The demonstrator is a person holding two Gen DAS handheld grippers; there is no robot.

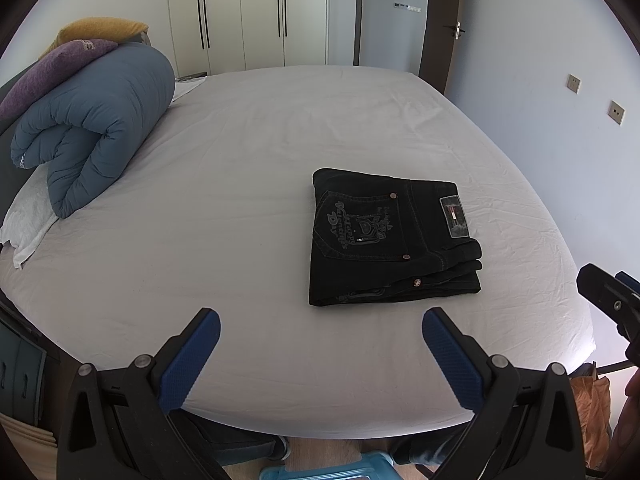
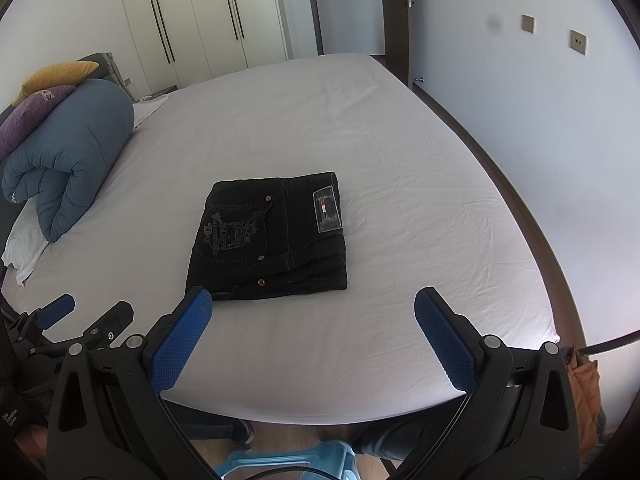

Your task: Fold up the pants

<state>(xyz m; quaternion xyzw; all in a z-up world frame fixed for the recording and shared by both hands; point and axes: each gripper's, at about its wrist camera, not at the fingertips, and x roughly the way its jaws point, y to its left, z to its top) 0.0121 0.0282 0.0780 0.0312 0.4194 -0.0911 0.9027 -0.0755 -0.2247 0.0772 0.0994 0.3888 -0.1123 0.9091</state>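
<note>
While both claws hang above the near edge of the bed [image 1: 248, 152], the black jeans [image 1: 390, 240] lie folded into a compact rectangle on the pale sheet, toward the near right part of the mattress. A back pocket with grey embroidery faces up, and a waistband patch [image 1: 454, 216] shows at the stack's right side. The left claw [image 1: 320, 344] has its blue-padded fingers [image 1: 192, 360] spread wide apart, gripping nothing and clear of the jeans. The right claw [image 2: 312, 328] is likewise spread wide with nothing between its fingers, its left fingertip just short of the jeans' near left corner in its own view. A rolled blue duvet [image 1: 96, 128] sits at the far left of the bed, with a purple pillow [image 1: 56, 68] and a yellow pillow [image 1: 100, 28] resting on top. White wardrobe doors [image 1: 244, 16] stand behind.
</note>
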